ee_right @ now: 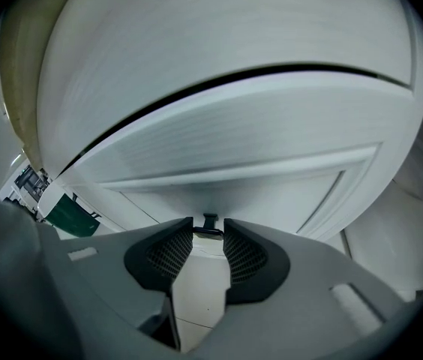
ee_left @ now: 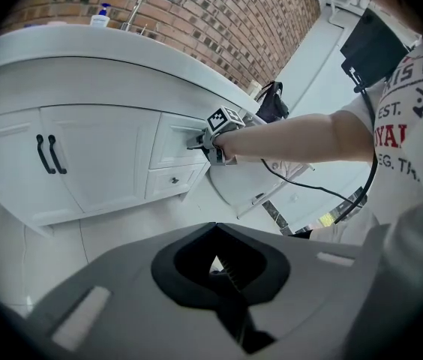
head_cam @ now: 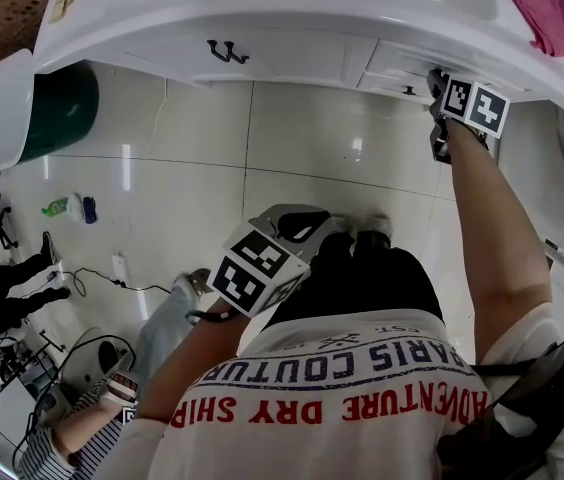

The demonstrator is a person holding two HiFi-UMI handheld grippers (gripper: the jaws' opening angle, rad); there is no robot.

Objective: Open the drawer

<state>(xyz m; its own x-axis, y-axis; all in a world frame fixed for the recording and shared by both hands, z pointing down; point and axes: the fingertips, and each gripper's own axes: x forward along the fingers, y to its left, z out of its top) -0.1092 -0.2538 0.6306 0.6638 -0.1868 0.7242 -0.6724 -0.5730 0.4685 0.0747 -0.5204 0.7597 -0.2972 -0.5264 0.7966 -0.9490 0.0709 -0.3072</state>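
Observation:
The white vanity's upper drawer (ee_left: 175, 136) (head_cam: 402, 64) sits at the cabinet's right end, closed, above a second small drawer (ee_left: 172, 180). My right gripper (head_cam: 439, 83) (ee_left: 201, 142) is stretched out to it at arm's length. In the right gripper view the drawer front (ee_right: 256, 178) fills the frame, and my right gripper (ee_right: 208, 232) has its ribbed pads pressed on either side of the small dark drawer handle (ee_right: 210, 223). My left gripper (head_cam: 307, 220) (ee_left: 223, 270) hangs back by my waist above the floor, jaws together with nothing between them.
Cabinet doors with paired black handles (head_cam: 227, 52) (ee_left: 49, 154) lie left of the drawers. A pink cloth (head_cam: 545, 13) rests on the countertop. A green bin (head_cam: 62, 108) stands at the left. Another person (head_cam: 72, 428) and cables occupy the lower-left floor.

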